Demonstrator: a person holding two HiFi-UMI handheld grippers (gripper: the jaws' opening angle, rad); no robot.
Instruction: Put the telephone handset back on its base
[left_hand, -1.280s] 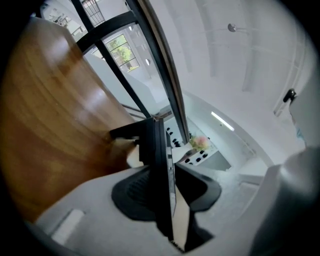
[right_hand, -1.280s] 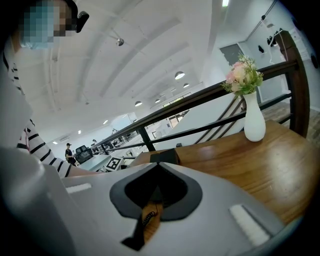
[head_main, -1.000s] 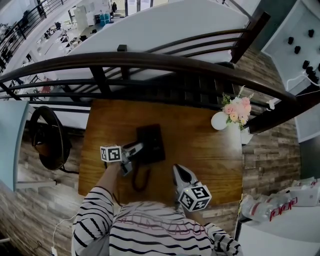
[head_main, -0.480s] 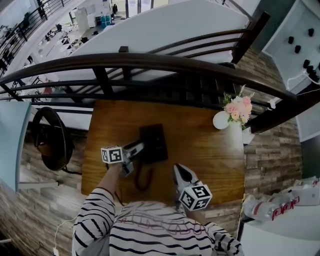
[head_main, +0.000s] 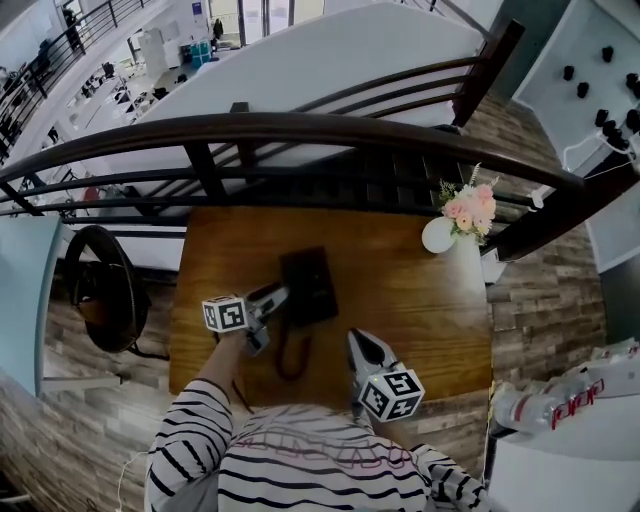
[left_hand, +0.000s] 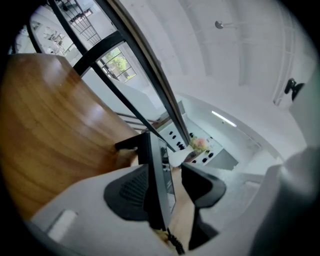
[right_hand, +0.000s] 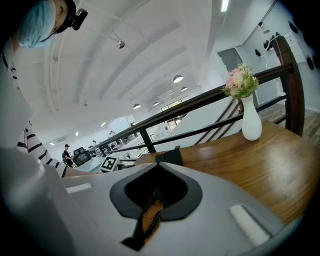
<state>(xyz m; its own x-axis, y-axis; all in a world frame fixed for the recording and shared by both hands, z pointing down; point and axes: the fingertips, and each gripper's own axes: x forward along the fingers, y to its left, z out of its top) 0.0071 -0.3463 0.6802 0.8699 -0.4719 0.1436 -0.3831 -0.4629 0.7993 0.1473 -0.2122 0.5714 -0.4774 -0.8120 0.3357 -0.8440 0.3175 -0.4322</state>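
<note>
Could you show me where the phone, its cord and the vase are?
Phone (head_main: 308, 285): head view, middle of its black body.
Cord (head_main: 288, 374): head view, bottom of its loop.
Vase (head_main: 437, 237): head view, its white belly.

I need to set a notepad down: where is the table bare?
Bare: the wide right half of the table, between the phone and the vase, and the far strip by the railing. Crowded: near left, round the phone and its cord.

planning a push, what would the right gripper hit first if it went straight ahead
Most likely the telephone, straight beyond the right gripper's shut tips; how far is hard to judge.
</note>
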